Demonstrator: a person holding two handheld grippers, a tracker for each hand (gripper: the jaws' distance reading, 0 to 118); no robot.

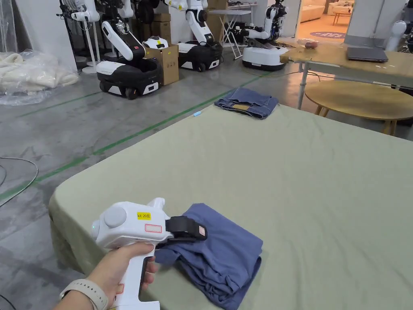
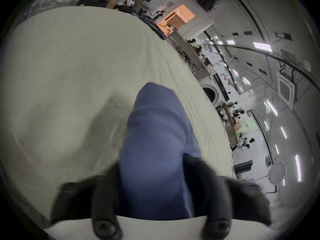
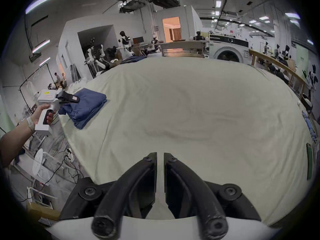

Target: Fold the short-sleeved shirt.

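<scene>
My left gripper (image 1: 189,234) is clamped on the shirt (image 1: 220,254) — both jaws pinch a fold of blue cloth at its near-left edge, and in the left gripper view the fabric (image 2: 155,148) runs straight up between them. The shirt sits folded into a thick bundle at the near-left corner of the tabletop (image 1: 314,181), layers stacked, the gripped flap lifted a little above the pile. My hand (image 1: 117,266) wraps the white handle just off the table's edge. From the right gripper view I see the same thing from the side, left gripper (image 3: 69,99) biting the shirt (image 3: 86,105). My right gripper (image 3: 160,159) hangs over bare cloth well apart from the shirt — jaws drawn nearly together, a thin slit between them, holding nothing. Folded jeans (image 1: 247,103) lie at the far edge.
</scene>
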